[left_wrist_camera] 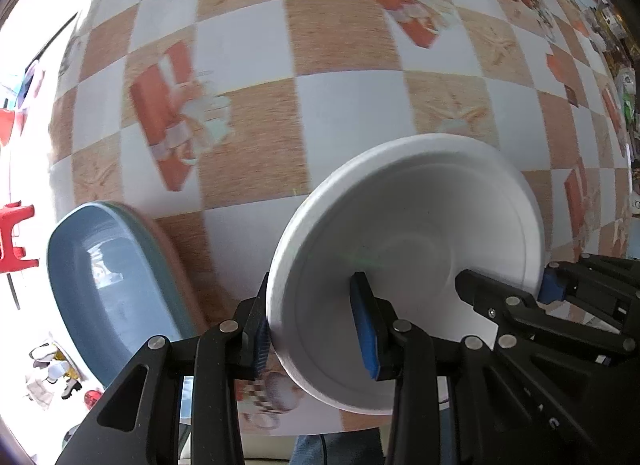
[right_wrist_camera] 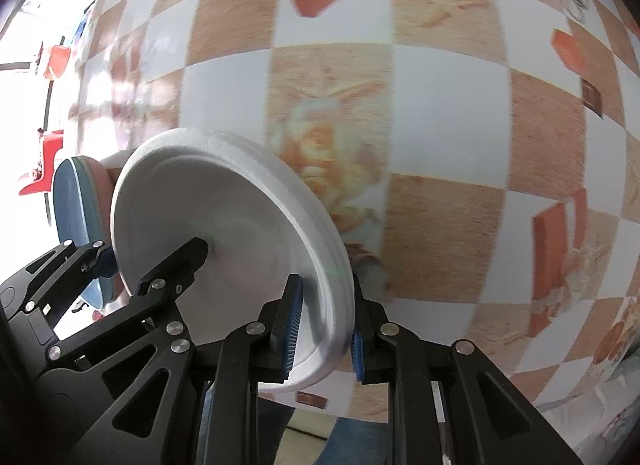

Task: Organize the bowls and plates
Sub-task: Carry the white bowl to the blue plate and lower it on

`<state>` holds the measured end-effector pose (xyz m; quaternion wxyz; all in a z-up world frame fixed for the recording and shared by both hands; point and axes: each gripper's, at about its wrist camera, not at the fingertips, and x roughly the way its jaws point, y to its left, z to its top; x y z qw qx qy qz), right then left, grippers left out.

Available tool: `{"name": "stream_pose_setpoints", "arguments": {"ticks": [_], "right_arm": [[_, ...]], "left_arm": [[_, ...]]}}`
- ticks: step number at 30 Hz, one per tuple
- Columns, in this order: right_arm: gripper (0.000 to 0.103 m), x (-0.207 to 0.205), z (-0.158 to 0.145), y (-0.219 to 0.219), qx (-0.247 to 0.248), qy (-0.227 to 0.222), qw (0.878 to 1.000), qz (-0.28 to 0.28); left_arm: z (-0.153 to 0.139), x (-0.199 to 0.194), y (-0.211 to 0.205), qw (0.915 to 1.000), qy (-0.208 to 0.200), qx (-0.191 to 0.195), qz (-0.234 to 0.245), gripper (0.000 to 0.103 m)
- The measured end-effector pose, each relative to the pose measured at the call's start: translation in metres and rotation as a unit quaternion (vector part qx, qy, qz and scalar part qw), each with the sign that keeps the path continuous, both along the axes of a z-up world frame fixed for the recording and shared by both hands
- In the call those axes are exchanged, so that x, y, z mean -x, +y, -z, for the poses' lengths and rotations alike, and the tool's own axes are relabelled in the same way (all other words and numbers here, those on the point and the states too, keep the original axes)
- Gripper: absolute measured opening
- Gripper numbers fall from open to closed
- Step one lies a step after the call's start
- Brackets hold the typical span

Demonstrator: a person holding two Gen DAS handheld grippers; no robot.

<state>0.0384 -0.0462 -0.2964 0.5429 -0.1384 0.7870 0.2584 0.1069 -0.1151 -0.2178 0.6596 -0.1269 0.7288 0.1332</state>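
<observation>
Nearest the lenses, both grippers pinch one white foam bowl (left_wrist_camera: 408,253) by its rim: the left gripper (left_wrist_camera: 316,329) has one blue pad inside the wall and one outside at about 7 o'clock on the bowl, and the right gripper (right_wrist_camera: 326,323) clamps the opposite edge the same way, at about 5 o'clock in its own view. The bowl is held off the table, tilted with its mouth toward the cameras. It looks like moulded foam, so I judge it very light, slightly squashy and easy to dent or crack; a gentle pinch on the thick rolled rim is the safest hold, and two opposing grips risk bending it if they pull apart. Just beyond, at 8 o'clock in the left view, a blue bowl (left_wrist_camera: 104,281) lies tipped, probably harder, heavier and slicker. Farther out stretches the tablecloth (left_wrist_camera: 340,37), checked white and wood-brown with orange gift-box prints. Past its edge, at 9 o'clock, a red stool (left_wrist_camera: 16,237) stands in bright daylight.
</observation>
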Motion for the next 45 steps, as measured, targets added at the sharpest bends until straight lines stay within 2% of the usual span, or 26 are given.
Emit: {"name": "stream_pose_setpoints", "arguments": {"ticks": [5, 9, 15, 21, 45], "right_arm": [[0.023, 0.006, 0.01, 0.011, -0.001, 0.0, 1.0, -0.005], [0.023, 0.009, 0.012, 0.018, 0.0, -0.004, 1.0, -0.007], [0.023, 0.01, 0.019, 0.027, 0.002, -0.005, 1.0, -0.009], [0.023, 0.011, 0.01, 0.015, 0.002, -0.002, 1.0, -0.007], [0.023, 0.009, 0.009, 0.008, 0.001, 0.004, 1.0, 0.0]], "left_arm": [[0.002, 0.008, 0.013, 1.0, -0.001, 0.001, -0.008, 0.039], [0.004, 0.01, 0.003, 1.0, -0.004, 0.002, -0.008, 0.039], [0.005, 0.006, 0.012, 0.9999, -0.007, 0.006, -0.008, 0.039], [0.003, 0.011, 0.018, 0.9999, -0.007, 0.005, -0.008, 0.039], [-0.003, 0.011, 0.007, 0.9999, -0.011, 0.001, -0.013, 0.039]]}}
